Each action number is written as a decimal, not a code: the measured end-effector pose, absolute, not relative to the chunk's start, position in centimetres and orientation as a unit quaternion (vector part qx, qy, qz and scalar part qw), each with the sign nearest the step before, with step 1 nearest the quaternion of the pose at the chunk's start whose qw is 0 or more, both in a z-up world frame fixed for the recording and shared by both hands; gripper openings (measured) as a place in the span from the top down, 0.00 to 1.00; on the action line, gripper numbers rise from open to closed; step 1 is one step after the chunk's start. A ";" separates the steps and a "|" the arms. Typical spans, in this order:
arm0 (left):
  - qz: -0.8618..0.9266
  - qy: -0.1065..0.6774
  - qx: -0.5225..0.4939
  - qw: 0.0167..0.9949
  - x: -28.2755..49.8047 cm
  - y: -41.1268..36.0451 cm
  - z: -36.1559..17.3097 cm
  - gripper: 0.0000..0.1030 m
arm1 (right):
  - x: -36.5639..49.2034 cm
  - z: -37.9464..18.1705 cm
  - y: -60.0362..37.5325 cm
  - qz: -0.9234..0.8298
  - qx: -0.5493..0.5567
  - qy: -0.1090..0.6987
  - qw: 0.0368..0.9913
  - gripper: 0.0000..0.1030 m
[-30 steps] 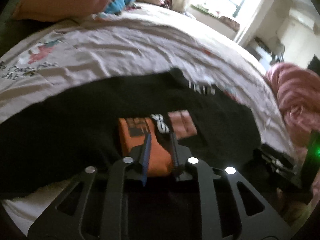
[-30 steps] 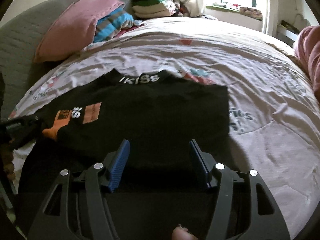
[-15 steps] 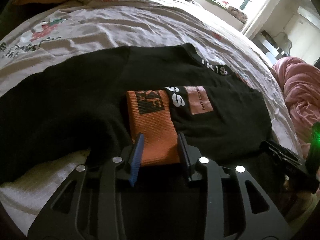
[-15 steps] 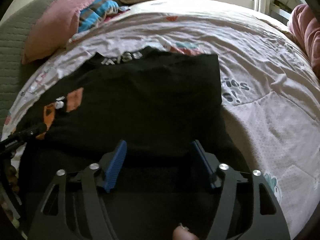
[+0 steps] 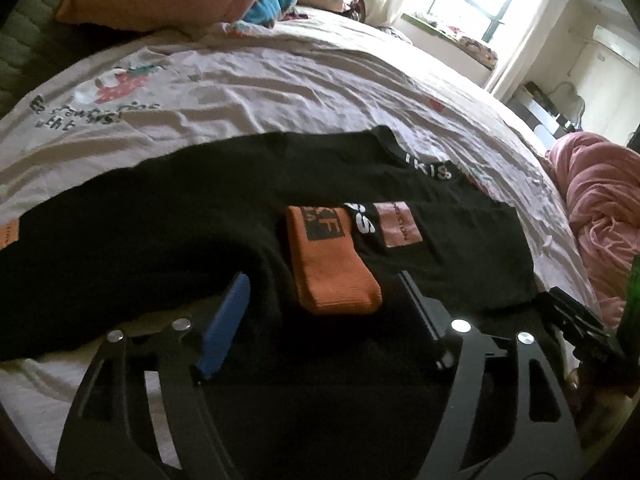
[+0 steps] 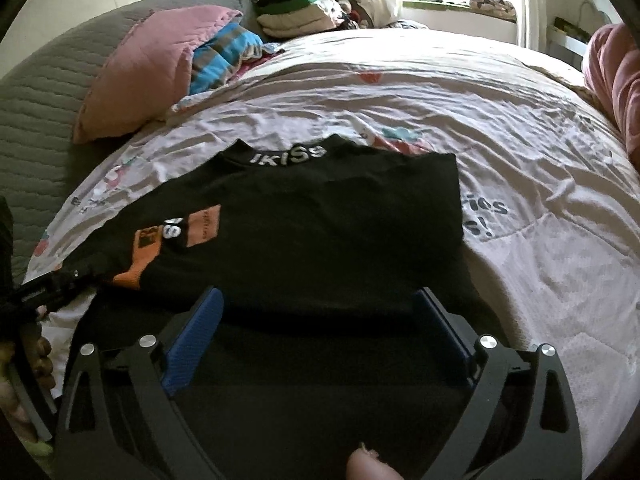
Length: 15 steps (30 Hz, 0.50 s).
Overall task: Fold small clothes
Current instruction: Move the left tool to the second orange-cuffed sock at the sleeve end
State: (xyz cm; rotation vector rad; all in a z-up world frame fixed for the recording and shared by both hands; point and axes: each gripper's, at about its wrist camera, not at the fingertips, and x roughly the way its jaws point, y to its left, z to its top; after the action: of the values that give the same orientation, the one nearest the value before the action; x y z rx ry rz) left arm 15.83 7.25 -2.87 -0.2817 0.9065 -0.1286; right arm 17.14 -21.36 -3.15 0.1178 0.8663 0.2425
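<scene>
A: Left view?
B: Black shirt flat on the bed, orange cuff between the released left hand-held gripper.
A: Right view?
B: Right hand-held gripper, also released, over the shirt's near hem; pink pillow far left.

left gripper sits low and level, jaws spread wide, one blue pad on its left finger showing, nothing pinched between them. right gripper is the same story: fingers parted wide, blue pads facing each other, gap unfilled. a fingertip of the right hand pokes in at the bottom edge of the right wrist view, and the left hand shows wrapped around its handle.
</scene>
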 end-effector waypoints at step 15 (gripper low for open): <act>-0.029 0.412 -0.151 0.898 14.0 10.1 -1.5 0.13 | 16.1 -1.4 -18.9 0.126 0.042 0.400 0.907 0.07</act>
State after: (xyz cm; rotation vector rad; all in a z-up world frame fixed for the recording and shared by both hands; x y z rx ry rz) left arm 13.99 10.12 -1.47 -0.3125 0.8525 -0.0610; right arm 16.13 -18.87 -1.40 0.0861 0.8252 0.2608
